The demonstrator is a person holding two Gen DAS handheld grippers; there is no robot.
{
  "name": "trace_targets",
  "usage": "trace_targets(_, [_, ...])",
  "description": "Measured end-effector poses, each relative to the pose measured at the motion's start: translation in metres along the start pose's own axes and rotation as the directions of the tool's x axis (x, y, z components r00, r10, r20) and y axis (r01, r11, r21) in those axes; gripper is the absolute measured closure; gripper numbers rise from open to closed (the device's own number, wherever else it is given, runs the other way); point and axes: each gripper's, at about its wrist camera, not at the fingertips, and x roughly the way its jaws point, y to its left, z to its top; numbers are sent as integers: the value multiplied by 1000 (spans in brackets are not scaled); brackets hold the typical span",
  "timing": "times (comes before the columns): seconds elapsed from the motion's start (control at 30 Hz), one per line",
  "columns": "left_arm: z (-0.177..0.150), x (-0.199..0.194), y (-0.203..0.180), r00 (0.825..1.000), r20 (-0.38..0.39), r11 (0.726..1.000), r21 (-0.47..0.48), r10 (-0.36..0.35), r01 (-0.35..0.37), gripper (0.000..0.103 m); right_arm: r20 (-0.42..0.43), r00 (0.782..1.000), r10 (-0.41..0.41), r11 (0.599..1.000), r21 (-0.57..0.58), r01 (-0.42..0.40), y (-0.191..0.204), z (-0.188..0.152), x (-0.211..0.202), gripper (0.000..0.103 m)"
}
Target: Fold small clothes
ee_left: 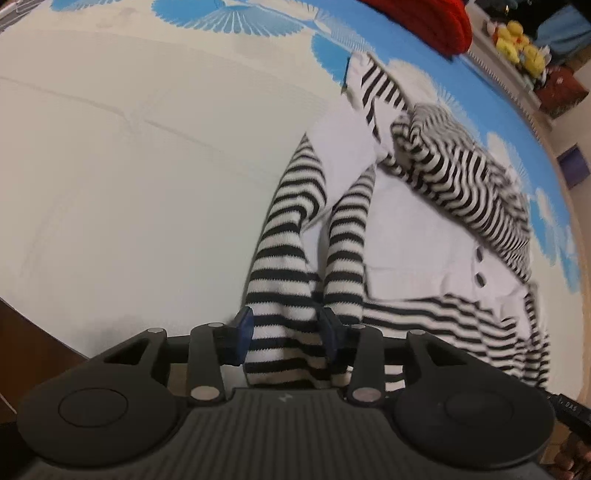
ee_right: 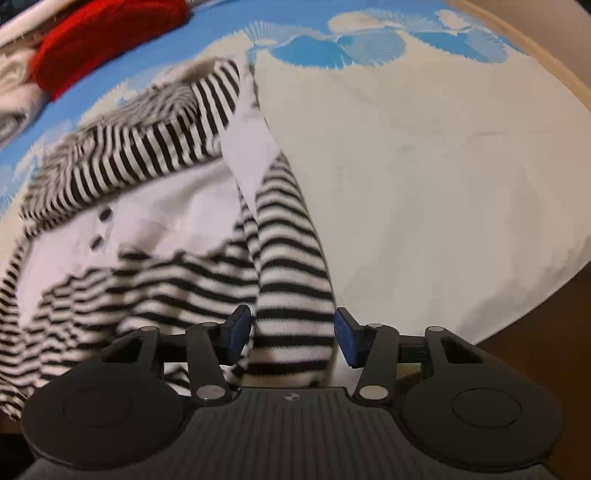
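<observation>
A black-and-white striped garment [ee_left: 443, 177] with a white front panel and two dark buttons [ee_left: 480, 266] lies spread on a cream sheet [ee_left: 147, 166] patterned with blue fan shapes [ee_left: 236, 18]. Both grippers point steeply down at it.

In the left wrist view, the left gripper [ee_left: 286, 334] straddles two striped sleeves [ee_left: 284, 236] that run side by side up the frame from between its blue pads [ee_left: 243, 325]. The pads sit close against the fabric on either side, but with motion blur it is hard to say whether they press on it; the jaws look parted.

In the right wrist view, the right gripper [ee_right: 291, 334] stands over one sleeve [ee_right: 291, 258]. Its jaws are apart: the left pad [ee_right: 236, 328] is just beside the sleeve's edge, and the right pad [ee_right: 347, 339] stands clear of the cloth, with sheet visible between them.

The garment's body lies bunched, its striped upper part folded over the white panel. Beyond it, at the far edge of the sheet, sits a red knit item [ee_right: 103, 44]. Yellow soft toys [ee_left: 521, 44] line a shelf in the background of the left wrist view.
</observation>
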Motion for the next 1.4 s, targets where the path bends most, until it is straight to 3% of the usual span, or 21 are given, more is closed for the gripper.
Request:
trace_targets(0.1, [-4, 9, -4, 999, -25, 999, 23, 46, -45, 55, -30, 999, -16, 1000, -1, 16, -1, -5, 5, 51])
trace_targets(0.3, [-12, 19, -5, 996, -55, 997, 29, 67, -65, 48, -64, 998, -27, 999, -21, 26, -3, -11, 9, 51])
trace_targets(0.47, [-16, 22, -9, 994, -62, 992, 99, 87, -81, 47, -69, 996, -48, 997, -56, 44, 4, -13, 13, 52])
trace_targets(0.53, [-16, 22, -9, 994, -63, 991, 106, 86, -79, 48, -69, 997, -39, 997, -69, 34, 8, -13, 13, 62])
trace_targets(0.57, [-16, 22, -10, 994, -60, 990, 112, 88, -81, 51, -67, 997, -30, 997, -74, 25, 9, -14, 12, 67])
trace_targets(0.63, [-17, 22, -14, 995, -60, 988, 136, 77, -69, 75, -50, 999, -14, 997, -83, 10, 11, -14, 8, 99])
trace_targets(0.67, [-18, 21, -17, 996, -60, 987, 149, 69, -59, 89, -36, 999, -8, 996, -85, 5, 11, -15, 5, 100])
trace_targets(0.7, [-19, 20, -19, 996, -57, 986, 159, 63, -53, 95, -15, 1000, 0, 996, -84, -1, 11, -16, 1, 100])
trace_targets(0.8, [-22, 9, -25, 999, -22, 981, 187, 49, -44, 98, 45, 999, 29, 999, -47, -27, 5, -13, -11, 101])
trace_targets(0.9, [-19, -2, -21, 1000, 9, 989, 149, 21, -22, 97, 73, 995, 67, 998, 14, -68, -3, -9, -17, 101])
trace_targets(1.1, [-13, 0, -12, 1000, -4, 997, 69, 19, -19, 96, 5, 999, 38, 999, 24, -38, -1, -14, -5, 96])
trace_targets(1.13, [-13, 0, -11, 1000, -5, 998, 60, 15, -14, 94, -7, 1000, 29, 999, 22, -29, -1, -15, -3, 92])
trace_targets(1.17, [-11, 0, -9, 1000, -5, 999, 40, 14, -14, 87, -14, 1000, 22, 1000, 22, -21, -1, -15, -2, 90])
trace_targets(1.2, [-10, 0, -5, 1000, -3, 1000, 10, 11, -11, 66, -18, 1000, 14, 1000, 25, -13, -1, -15, -1, 84])
trace_targets(1.27, [-6, -5, 6, 1000, 31, 996, -86, -5, 8, 38, -20, 1000, 3, 999, 34, -3, -2, -16, 0, 74])
trace_targets(1.4, [-1, -9, 15, 995, 55, 981, -170, -83, 92, 32, -22, 1000, 1, 999, 33, 0, -2, -16, 1, 70])
